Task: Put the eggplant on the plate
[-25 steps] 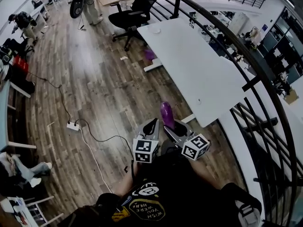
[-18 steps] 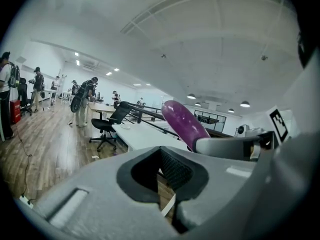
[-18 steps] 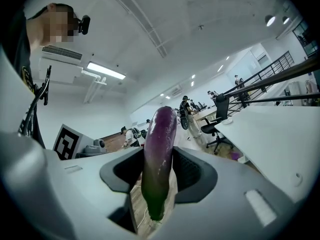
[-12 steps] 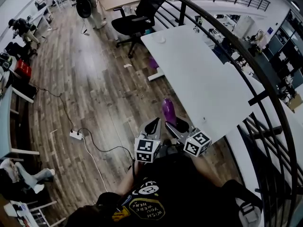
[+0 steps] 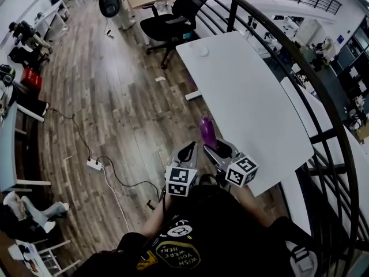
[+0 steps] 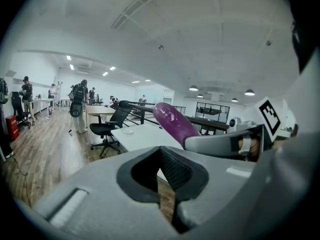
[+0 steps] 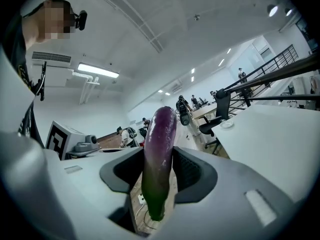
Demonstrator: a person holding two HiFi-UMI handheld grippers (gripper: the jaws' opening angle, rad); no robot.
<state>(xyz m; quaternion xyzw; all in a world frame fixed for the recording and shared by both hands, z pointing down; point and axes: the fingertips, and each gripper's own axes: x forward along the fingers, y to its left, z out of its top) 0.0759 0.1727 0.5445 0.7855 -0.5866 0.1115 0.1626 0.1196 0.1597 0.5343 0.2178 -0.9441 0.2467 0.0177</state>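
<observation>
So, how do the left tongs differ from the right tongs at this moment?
The right tongs grip the purple eggplant, which stands upright between them; the left tongs hold nothing. The jaws of the right tongs stand apart around the eggplant; those of the left tongs are together. Both are grey and point forward side by side.

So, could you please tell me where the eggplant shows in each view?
Head view: eggplant at centre, upright in the right gripper.
Left gripper view: eggplant just right of centre.
Right gripper view: eggplant at centre, between the jaws.
Shared landmark: the table.
</observation>
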